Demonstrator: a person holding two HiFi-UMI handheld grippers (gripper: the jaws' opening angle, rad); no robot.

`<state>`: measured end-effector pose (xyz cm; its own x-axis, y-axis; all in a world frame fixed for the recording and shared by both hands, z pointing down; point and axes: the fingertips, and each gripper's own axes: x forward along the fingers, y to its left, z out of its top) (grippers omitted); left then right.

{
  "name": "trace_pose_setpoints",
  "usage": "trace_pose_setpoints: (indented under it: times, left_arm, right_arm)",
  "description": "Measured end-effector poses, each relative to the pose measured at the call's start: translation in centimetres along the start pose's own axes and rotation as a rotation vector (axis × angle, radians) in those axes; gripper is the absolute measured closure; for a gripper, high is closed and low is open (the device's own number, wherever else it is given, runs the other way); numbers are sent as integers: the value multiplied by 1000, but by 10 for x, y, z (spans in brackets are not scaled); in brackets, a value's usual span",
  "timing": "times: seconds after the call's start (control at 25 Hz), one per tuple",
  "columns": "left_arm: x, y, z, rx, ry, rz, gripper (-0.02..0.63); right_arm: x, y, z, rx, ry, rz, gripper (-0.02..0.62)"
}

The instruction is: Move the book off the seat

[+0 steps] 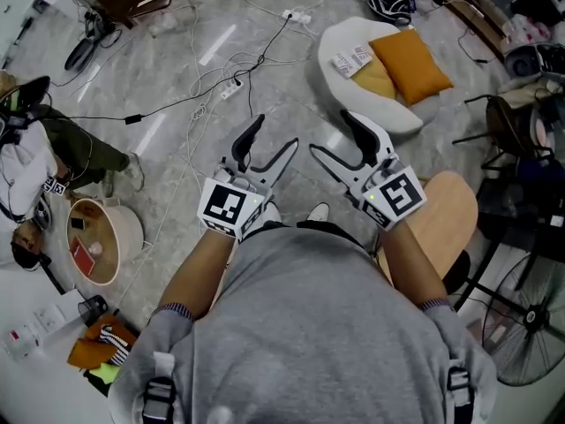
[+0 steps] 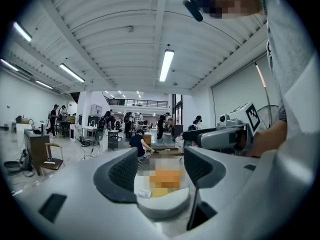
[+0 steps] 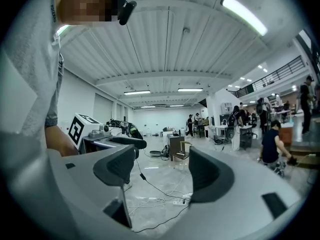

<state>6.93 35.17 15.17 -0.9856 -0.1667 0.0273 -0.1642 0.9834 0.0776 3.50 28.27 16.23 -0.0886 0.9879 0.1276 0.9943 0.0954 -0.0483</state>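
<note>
A white rounded seat [image 1: 399, 118] stands on the floor ahead and to the right. An orange cushion [image 1: 411, 64] lies on it, with a white printed book [image 1: 351, 61] beside the cushion at the seat's left. My left gripper [image 1: 274, 133] and right gripper [image 1: 329, 132] hover side by side short of the seat, both open and empty. In the left gripper view the seat [image 2: 165, 207] and the cushion [image 2: 168, 177] show between the open jaws of the left gripper [image 2: 160, 166], some way off. The right gripper [image 3: 162, 168] looks over bare floor.
Cables and a power strip [image 1: 231, 87] cross the marble floor ahead. A round wooden stool [image 1: 447, 220] stands at my right, with a fan [image 1: 530, 325] behind it. A round basket table [image 1: 104, 237] and a seated person [image 1: 79, 148] are at the left. A dark chair [image 1: 516, 126] stands far right.
</note>
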Motion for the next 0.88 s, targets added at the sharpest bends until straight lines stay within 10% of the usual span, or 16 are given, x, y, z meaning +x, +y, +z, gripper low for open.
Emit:
trace_pose_setpoints:
  times: [0.88]
  left_arm:
    - [73,-58,-31,-7,137,13,304]
  right_arm:
    - [-66,-68,-27,67,62,-57,257]
